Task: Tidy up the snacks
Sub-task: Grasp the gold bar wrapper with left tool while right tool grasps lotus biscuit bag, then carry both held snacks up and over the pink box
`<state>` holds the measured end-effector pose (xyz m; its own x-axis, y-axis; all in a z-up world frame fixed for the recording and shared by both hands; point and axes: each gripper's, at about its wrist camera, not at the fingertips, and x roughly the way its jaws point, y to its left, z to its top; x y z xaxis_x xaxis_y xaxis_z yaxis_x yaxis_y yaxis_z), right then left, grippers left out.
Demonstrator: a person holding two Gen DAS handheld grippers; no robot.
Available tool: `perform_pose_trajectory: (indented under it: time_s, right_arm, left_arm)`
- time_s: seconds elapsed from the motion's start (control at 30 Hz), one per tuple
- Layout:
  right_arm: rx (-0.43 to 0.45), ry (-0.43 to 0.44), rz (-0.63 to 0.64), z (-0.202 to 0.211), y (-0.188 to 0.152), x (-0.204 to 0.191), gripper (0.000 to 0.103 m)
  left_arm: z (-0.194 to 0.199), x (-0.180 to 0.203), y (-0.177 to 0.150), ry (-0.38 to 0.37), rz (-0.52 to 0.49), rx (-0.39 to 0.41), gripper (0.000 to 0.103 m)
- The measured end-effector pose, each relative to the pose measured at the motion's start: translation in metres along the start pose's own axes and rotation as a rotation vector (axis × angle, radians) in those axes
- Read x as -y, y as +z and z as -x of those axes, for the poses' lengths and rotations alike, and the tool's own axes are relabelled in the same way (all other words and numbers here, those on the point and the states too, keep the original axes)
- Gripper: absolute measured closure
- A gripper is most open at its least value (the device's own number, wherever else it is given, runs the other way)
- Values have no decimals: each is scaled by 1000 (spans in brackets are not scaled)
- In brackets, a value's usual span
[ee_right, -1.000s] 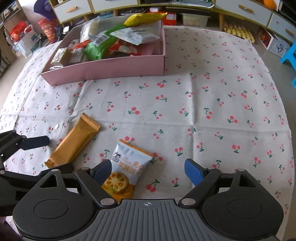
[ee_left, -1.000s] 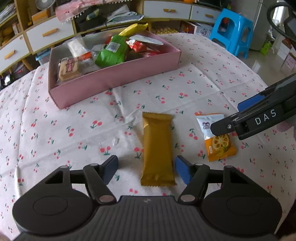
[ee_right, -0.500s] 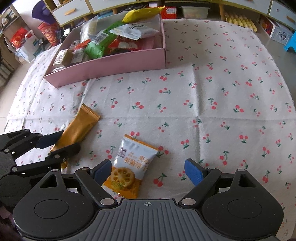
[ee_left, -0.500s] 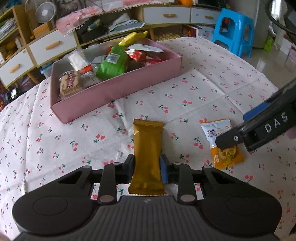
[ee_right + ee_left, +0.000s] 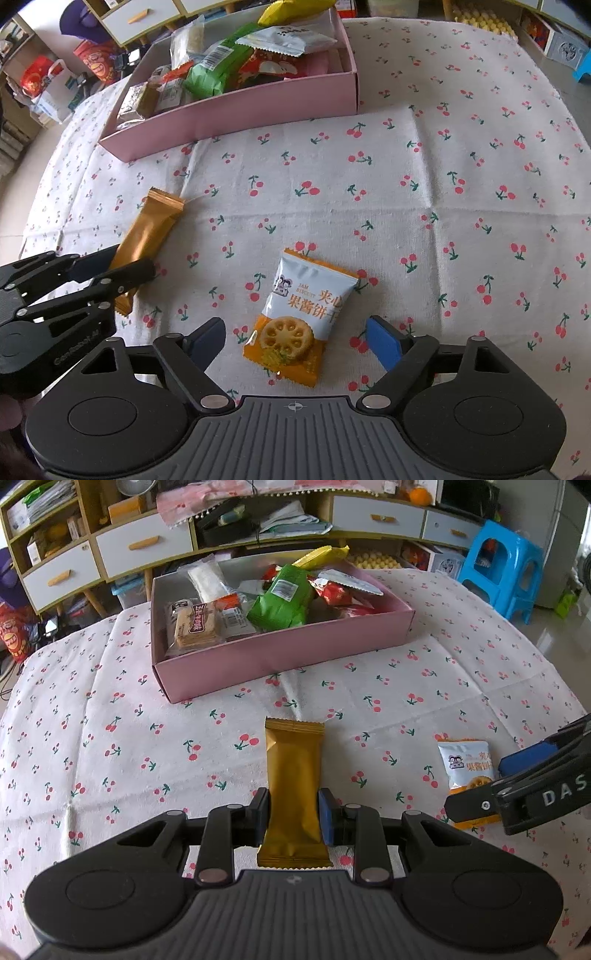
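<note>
Blue stool [image 5: 508,563] beyond pink box [image 5: 284,657]

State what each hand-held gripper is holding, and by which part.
Left hand-held gripper: gold snack bar, pinched across its near end. Right hand-held gripper: nothing; its closing jaws straddle the biscuit packet.

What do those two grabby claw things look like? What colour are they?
Both are black plastic. The left gripper and right gripper each have a ribbed body, two round discs, silver pins and blue pads on their fingertips. White "DAS" letters mark the right one's side in the left view.
</note>
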<state>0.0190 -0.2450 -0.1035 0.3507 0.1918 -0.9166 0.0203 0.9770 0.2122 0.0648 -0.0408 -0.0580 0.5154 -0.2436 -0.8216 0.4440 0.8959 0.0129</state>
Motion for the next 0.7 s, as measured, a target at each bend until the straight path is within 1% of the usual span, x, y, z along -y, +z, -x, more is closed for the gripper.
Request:
perform_pose_trajectory:
  time_s: [0.13,0.17,0.2,0.23,0.27,0.3,0.37,0.47,0.7]
  right_arm:
    - [18,-37,28,0,0,-7,34]
    - [23,-48,39,-1,0,-9,40]
    - [28,-60,53,-1,0,-11,44]
    - [35,-74,70,-1,-1,-13,50]
    - [41,-83,80,-1,-1,-14,54]
    - [44,-85,83,-1,-1,-15,54]
    - [51,-86,81,0,-1,-15,61]
    - [58,-70,62,3,1,-12,66]
    - [76,-25,20,10,6,-7,67]
  left_arm:
    - [1,-2,1,-1,9,4,78]
    - [2,-2,1,-1,13,4,78]
    - [2,-3,1,-1,17,4,78]
    - [2,-4,1,-2,20,4,78]
    - [2,-4,1,-1,23,4,78]
    - [3,-5,1,-1,25,3,78]
    - [3,-6,2,-4,30,4,78]
    - [6,-6,3,-11,39,9,78]
    - [12,-9,6,-31,58,21,78]
